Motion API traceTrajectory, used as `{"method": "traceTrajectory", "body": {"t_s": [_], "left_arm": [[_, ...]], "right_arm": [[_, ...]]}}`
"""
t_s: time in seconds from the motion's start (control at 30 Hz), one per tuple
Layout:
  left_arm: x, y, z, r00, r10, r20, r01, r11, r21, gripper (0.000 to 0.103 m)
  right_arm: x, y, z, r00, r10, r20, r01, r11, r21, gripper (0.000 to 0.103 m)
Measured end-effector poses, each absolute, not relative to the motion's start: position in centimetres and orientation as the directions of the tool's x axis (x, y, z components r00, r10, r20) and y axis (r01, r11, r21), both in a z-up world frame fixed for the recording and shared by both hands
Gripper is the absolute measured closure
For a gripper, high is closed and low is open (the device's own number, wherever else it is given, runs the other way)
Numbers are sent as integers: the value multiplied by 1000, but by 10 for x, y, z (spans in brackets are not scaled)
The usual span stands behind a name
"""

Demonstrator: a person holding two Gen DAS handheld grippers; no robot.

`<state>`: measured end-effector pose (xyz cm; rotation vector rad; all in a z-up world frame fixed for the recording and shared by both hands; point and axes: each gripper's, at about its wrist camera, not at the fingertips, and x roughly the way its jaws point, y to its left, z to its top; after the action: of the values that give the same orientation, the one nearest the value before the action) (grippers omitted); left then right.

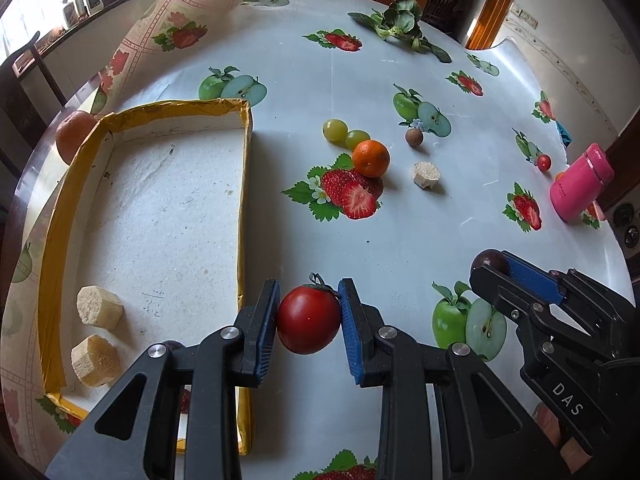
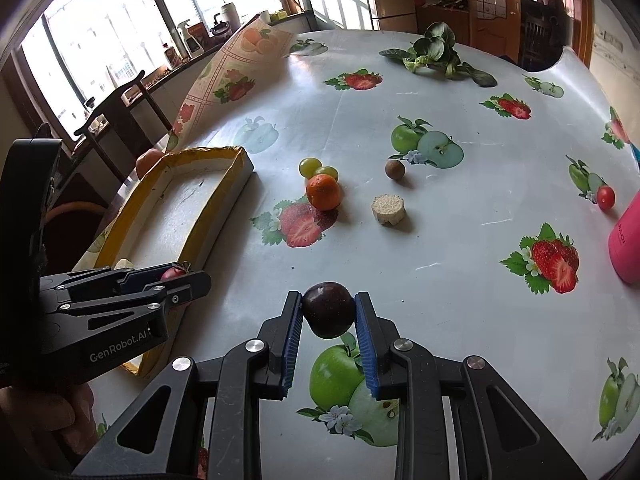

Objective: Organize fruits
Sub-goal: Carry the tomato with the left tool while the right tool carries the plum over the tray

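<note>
1. Left tongs (image 1: 309, 320): clamped on a red tomato (image 1: 308, 319), pads pressing both its sides, beside the near corner of the tray (image 1: 243, 208).
2. Right tongs (image 2: 328, 316): clamped on a dark plum (image 2: 328, 315), above the table (image 2: 440, 280).
3. Loose on the table beyond both tongs: orange (image 1: 371, 158), two grapes (image 1: 335, 129), one cut chunk (image 1: 425, 174).
4. In the tray: two cut chunks (image 1: 99, 306).
</note>
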<state>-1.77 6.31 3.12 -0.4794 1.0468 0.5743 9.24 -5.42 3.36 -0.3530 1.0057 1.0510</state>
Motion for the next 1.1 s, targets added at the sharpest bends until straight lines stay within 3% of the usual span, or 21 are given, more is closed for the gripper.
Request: {"method": "traceTrajectory", "body": {"t_s": [1.1], "left_arm": [[-95,104,49,357,298,-885,-737,672,-71,76]], "right_arm": [[30,-12,45,60,576,-815,-908,371,196,76]]}}
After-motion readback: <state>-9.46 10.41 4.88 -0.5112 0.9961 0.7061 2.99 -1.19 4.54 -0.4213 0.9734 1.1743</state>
